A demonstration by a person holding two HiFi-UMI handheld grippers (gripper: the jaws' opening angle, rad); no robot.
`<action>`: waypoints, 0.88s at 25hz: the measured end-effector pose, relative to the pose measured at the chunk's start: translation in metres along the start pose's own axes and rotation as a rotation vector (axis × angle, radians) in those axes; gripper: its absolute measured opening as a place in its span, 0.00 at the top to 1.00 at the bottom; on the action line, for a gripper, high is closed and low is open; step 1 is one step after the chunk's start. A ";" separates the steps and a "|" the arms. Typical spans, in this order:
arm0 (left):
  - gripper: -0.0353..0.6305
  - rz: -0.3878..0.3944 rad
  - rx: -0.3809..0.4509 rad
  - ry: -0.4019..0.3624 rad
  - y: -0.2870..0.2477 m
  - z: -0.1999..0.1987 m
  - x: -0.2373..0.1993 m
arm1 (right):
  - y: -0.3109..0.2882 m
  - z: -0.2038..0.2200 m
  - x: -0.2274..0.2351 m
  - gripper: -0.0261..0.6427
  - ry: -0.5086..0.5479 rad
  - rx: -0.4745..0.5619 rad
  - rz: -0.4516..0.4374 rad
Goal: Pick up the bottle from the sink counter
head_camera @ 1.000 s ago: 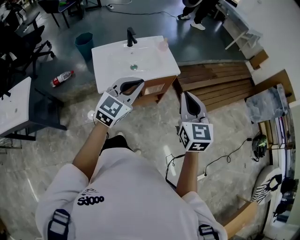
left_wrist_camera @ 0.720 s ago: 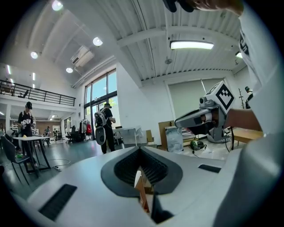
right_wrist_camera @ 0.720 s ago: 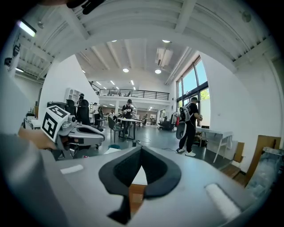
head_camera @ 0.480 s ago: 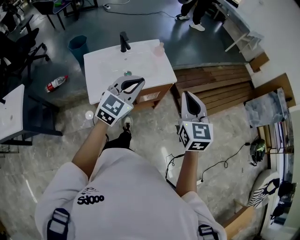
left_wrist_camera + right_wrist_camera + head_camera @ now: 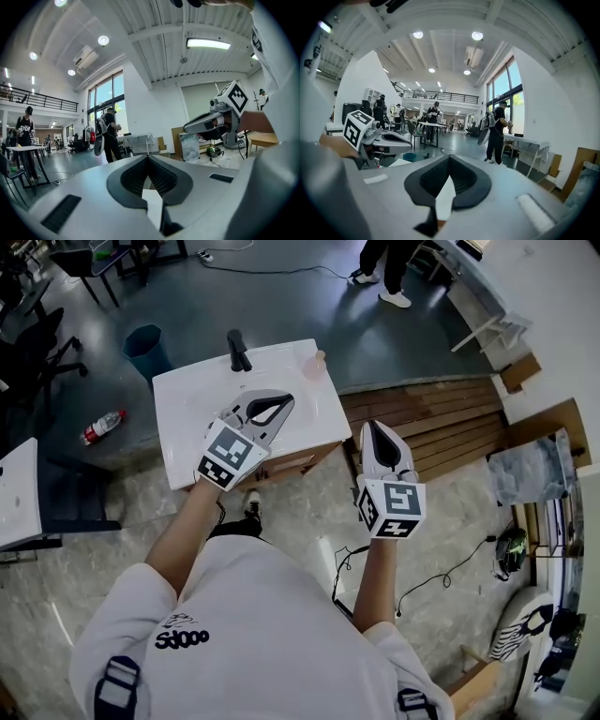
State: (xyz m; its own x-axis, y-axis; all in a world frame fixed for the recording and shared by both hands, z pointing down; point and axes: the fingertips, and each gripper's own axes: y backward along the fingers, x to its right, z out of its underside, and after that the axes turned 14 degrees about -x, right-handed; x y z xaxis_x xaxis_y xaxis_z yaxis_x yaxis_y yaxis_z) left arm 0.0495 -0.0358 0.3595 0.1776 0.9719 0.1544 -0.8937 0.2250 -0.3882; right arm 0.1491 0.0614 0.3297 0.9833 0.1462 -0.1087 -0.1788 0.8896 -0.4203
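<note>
- Left gripper point(image 5: 284, 405): jaws closed together, empty, over the sink counter point(image 5: 183, 418).
- Right gripper point(image 5: 375, 427): jaws closed, empty.
- Bottle point(image 5: 317, 363): at the sink counter's far right corner.

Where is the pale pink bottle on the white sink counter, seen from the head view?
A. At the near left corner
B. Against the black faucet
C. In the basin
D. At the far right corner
D: the bottle stands at the far right corner of the sink counter, well to the right of the faucet.
</note>
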 end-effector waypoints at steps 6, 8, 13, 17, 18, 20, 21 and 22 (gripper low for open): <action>0.94 0.020 -0.021 0.019 -0.037 0.006 -0.038 | -0.054 -0.011 0.013 0.94 -0.009 -0.025 -0.014; 0.94 0.029 -0.025 0.029 -0.046 0.011 -0.049 | -0.071 -0.012 0.013 0.94 -0.009 -0.035 -0.022; 0.94 0.039 -0.064 0.057 -0.071 0.028 -0.079 | -0.110 -0.016 0.011 0.94 -0.006 -0.060 -0.055; 0.94 0.041 -0.095 0.089 -0.087 0.038 -0.098 | -0.132 -0.016 0.013 0.94 -0.003 -0.078 -0.072; 0.94 0.044 -0.103 0.096 -0.090 0.040 -0.100 | -0.136 -0.015 0.014 0.94 -0.008 -0.085 -0.076; 0.94 0.049 -0.109 0.101 -0.096 0.043 -0.103 | -0.145 -0.012 0.015 0.94 -0.015 -0.099 -0.083; 0.94 0.049 -0.109 0.103 -0.098 0.045 -0.105 | -0.150 -0.011 0.016 0.94 -0.016 -0.104 -0.088; 0.94 0.050 -0.114 0.109 -0.101 0.047 -0.107 | -0.154 -0.009 0.016 0.94 -0.016 -0.110 -0.094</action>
State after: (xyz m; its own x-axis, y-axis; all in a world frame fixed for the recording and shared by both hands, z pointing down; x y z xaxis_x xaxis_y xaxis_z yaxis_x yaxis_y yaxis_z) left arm 0.1011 -0.1655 0.4246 0.1837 0.9824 0.0354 -0.8509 0.1769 -0.4947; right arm 0.1923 -0.0776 0.3844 0.9962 0.0717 -0.0503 -0.0874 0.8471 -0.5242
